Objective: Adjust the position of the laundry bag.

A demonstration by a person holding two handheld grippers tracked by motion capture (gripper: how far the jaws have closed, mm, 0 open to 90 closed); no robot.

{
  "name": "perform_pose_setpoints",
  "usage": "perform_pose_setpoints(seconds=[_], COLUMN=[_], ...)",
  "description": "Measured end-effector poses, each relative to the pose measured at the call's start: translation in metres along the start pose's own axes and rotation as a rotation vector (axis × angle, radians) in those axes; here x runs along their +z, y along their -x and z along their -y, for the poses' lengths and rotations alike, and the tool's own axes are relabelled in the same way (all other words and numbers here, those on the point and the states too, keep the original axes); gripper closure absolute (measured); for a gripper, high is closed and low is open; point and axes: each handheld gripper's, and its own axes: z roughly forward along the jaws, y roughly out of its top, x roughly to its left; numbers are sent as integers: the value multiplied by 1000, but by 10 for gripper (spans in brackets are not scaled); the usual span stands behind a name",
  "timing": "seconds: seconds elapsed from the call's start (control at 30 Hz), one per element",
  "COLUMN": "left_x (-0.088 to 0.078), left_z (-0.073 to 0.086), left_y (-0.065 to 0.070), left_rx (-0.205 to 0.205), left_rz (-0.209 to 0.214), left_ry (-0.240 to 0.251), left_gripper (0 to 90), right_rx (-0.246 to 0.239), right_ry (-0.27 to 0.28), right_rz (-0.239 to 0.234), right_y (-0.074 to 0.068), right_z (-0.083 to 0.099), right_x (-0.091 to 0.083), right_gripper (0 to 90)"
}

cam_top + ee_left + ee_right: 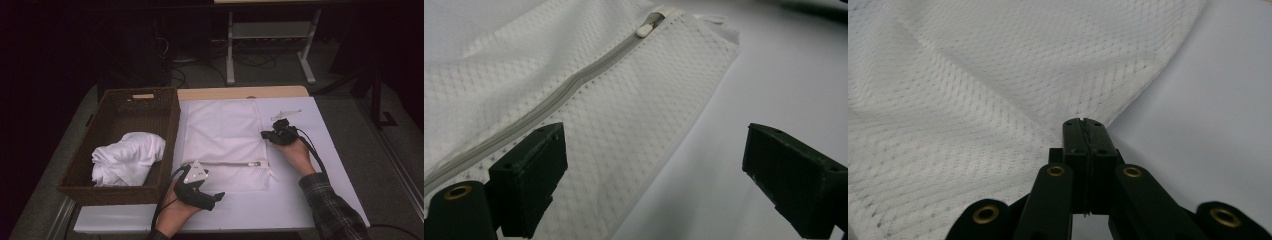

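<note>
While my left gripper (210,196) sat with its jaws spread wide just off the near edge of the mesh laundry bag (222,142), the zipper (235,164) ran left to right straight ahead of it, pull tab (644,31) at the far right end. Over on the right, my right gripper (270,134) was pressed together, pinching the bag's right edge, so it was nearer the tab.
</note>
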Motion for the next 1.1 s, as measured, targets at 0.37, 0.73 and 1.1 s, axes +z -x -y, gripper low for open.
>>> perform_pose_setpoints(seconds=[0.37, 0.73, 1.1], left_x=[1, 1, 0], left_z=[3, 2, 2], left_y=[-1, -3, -4], left_rx=[-2, -4, -8], left_rz=[4, 1, 1], left_ry=[-7, -4, 1], left_gripper=[100, 101, 100], right_rx=[1, 37, 57], right_ry=[-11, -9, -9], right_rz=[27, 56, 84], right_y=[4, 17, 27], right_z=[3, 9, 14], right_x=[-4, -13, -19], right_gripper=[888, 888, 886])
